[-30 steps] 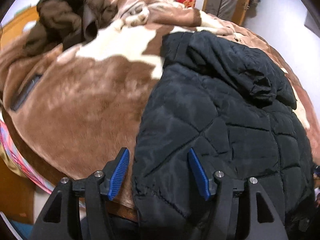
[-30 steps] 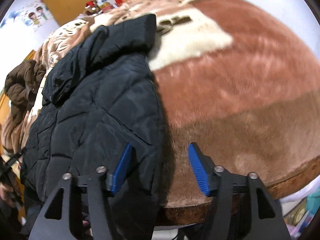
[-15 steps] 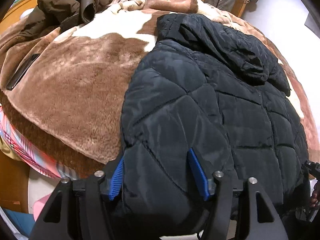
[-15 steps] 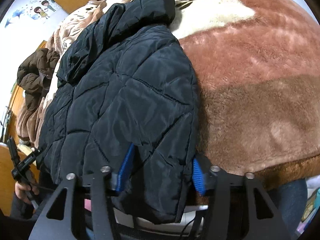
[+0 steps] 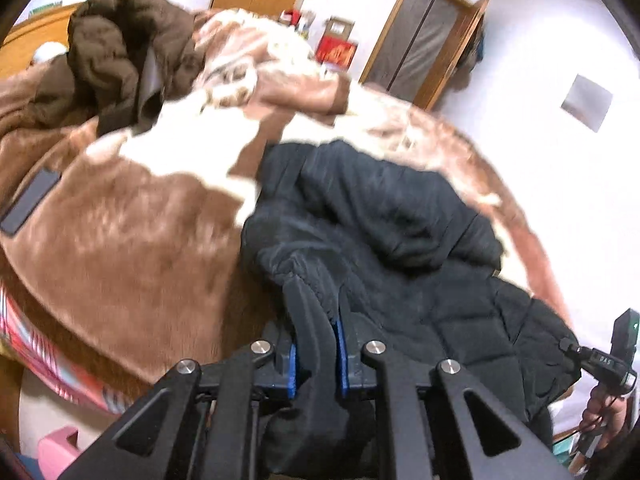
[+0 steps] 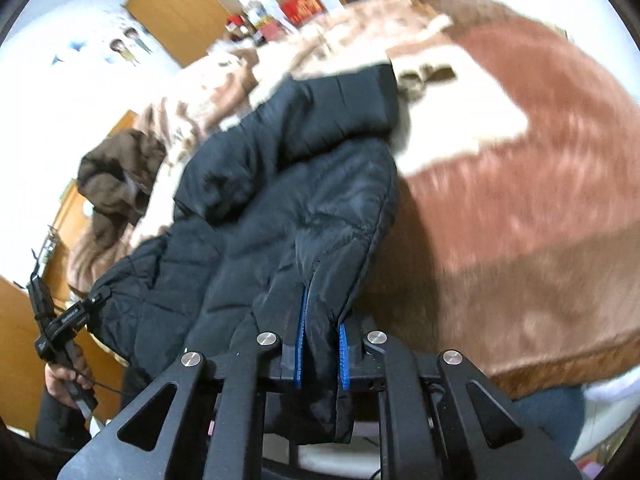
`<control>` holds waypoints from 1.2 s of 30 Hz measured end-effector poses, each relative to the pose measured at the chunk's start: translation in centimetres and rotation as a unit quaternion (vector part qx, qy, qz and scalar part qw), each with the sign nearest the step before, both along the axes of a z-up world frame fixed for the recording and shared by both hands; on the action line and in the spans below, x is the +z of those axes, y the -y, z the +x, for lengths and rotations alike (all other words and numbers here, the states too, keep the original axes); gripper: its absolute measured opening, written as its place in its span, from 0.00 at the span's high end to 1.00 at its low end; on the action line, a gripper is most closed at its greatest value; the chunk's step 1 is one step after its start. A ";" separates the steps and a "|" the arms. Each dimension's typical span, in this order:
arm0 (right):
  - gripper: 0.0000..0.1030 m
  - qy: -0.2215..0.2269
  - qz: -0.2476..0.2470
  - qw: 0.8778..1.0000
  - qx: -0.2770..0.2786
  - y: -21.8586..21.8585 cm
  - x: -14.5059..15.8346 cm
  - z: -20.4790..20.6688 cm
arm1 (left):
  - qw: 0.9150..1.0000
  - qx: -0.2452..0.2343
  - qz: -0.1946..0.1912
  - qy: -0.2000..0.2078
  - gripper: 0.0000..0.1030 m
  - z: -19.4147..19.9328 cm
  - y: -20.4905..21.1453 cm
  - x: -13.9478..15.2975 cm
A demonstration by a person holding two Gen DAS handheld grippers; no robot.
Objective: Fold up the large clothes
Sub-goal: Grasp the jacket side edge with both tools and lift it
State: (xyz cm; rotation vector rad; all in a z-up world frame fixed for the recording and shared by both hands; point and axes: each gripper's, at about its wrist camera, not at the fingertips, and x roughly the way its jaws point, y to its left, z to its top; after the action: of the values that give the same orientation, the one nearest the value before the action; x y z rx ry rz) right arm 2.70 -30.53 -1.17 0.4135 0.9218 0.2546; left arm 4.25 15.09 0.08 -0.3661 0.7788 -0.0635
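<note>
Right gripper [image 6: 320, 344]: at six o'clock we see its blue pads closing on a fold of the black quilted jacket [image 6: 288, 200].
Jacket: it runs from the jaws toward eleven o'clock over the brown and white blanket [image 6: 520, 208].
Brown coat [image 6: 120, 176]: we find it heaped at nine o'clock.
Left hand [image 6: 66, 376]: at eight o'clock, gripping the other handle.
</note>
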 end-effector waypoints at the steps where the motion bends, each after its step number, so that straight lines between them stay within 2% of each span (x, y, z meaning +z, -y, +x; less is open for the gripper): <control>1: 0.88 0.009 0.003 1.000 0.000 0.2 0.8 -0.1 | 1.000 0.001 -0.003 0.009 0.85 0.0 -0.2 0.8; 5: 0.88 0.035 0.004 0.999 0.005 0.6 3.5 -2.2 | 0.999 -0.003 -0.015 0.038 0.85 -1.6 -0.7 3.1; 11: 0.88 0.041 0.014 0.999 0.006 0.6 4.7 -5.8 | 0.998 -0.002 -0.039 0.040 0.85 -4.2 -1.3 3.5; 16: 0.88 0.055 0.031 0.998 -0.002 1.0 5.4 -4.3 | 0.998 0.001 -0.041 0.047 0.85 -3.0 -1.3 4.0; 22: 0.87 0.082 0.053 0.995 -0.025 2.2 7.5 1.5 | 0.997 0.021 -0.047 0.059 0.85 1.7 -2.2 5.1; 28: 0.87 0.075 0.037 0.996 -0.040 2.2 8.2 10.4 | 0.998 0.030 -0.033 0.050 0.85 10.0 -2.6 5.3; 33: 0.87 0.025 0.013 0.998 -0.058 2.1 5.7 18.9 | 0.999 0.037 -0.013 0.006 0.85 18.4 -2.4 2.2; 36: 0.86 -0.020 -0.006 0.998 -0.066 1.9 2.4 23.5 | 0.999 0.043 -0.004 -0.033 0.84 22.6 -2.5 -1.1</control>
State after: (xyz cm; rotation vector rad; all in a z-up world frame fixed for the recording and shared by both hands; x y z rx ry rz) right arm 26.22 -32.45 1.23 0.4675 0.9311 0.1194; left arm 26.84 17.61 -1.00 -0.4106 0.8271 0.0256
